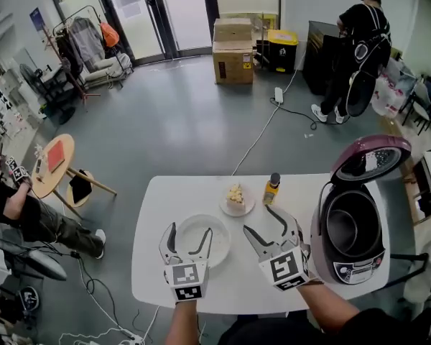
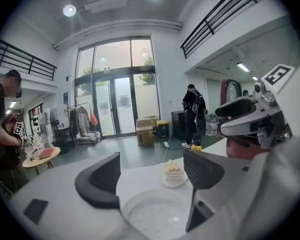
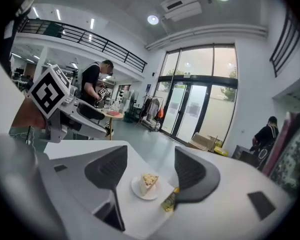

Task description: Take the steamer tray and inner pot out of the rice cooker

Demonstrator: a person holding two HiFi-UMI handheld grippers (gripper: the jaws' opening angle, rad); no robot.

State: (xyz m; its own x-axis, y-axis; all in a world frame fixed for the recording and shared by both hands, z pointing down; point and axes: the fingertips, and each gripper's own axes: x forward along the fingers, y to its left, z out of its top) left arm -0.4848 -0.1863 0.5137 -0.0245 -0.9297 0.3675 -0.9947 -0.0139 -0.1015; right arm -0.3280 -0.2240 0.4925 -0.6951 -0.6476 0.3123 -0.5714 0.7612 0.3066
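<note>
The white perforated steamer tray [image 1: 217,241] [image 2: 155,215] lies flat on the white table [image 1: 158,214]. My left gripper [image 1: 189,233] [image 2: 150,176] hovers above it, open, with nothing between its pads. My right gripper [image 1: 260,220] [image 3: 151,171] hangs open and empty over the table, between the tray and the rice cooker [image 1: 350,264]. The cooker stands at the table's right end with its maroon lid [image 1: 370,158] raised. The dark inner pot [image 1: 348,225] sits inside it. In the left gripper view the right gripper [image 2: 260,115] hides most of the cooker.
A slice of cake on a small plate [image 1: 236,196] [image 2: 174,173] [image 3: 148,182] and a yellow bottle [image 1: 272,188] [image 3: 169,200] stand at the table's far side. A cable [image 1: 262,131] runs across the floor beyond. One person stands at the back right [image 1: 359,49], another sits at the left [image 1: 14,207].
</note>
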